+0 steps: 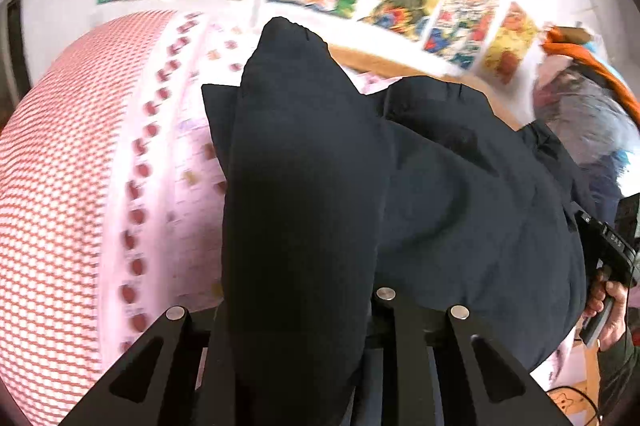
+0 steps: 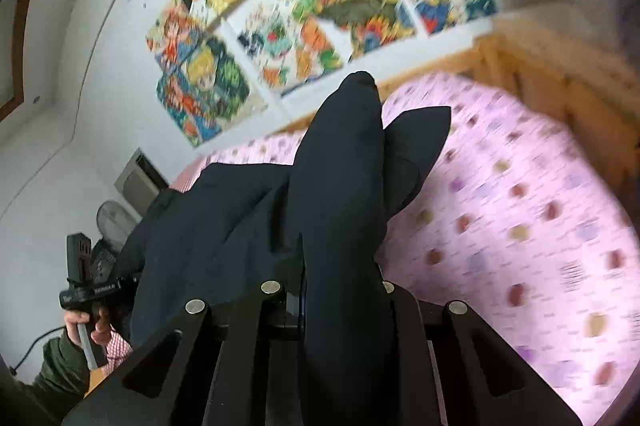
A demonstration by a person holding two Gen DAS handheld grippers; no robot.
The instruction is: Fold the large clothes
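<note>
A large dark navy garment (image 1: 420, 194) hangs stretched between my two grippers above the bed. My left gripper (image 1: 304, 306) is shut on one bunched edge of it; the cloth covers the fingertips. My right gripper (image 2: 340, 290) is shut on another bunched edge of the same garment (image 2: 224, 226), and the cloth hides those fingertips too. The right gripper's body shows at the right edge of the left wrist view (image 1: 612, 250), held in a hand. The left gripper's body shows at the lower left of the right wrist view (image 2: 88, 286).
Below lies a bed with a pink patterned sheet (image 2: 520, 226) and a red-checked cover (image 1: 52, 186). A wooden bed frame (image 2: 532, 66) runs along the wall. Colourful posters (image 2: 304, 18) cover the wall. A pile of clothes (image 1: 588, 106) lies at the right.
</note>
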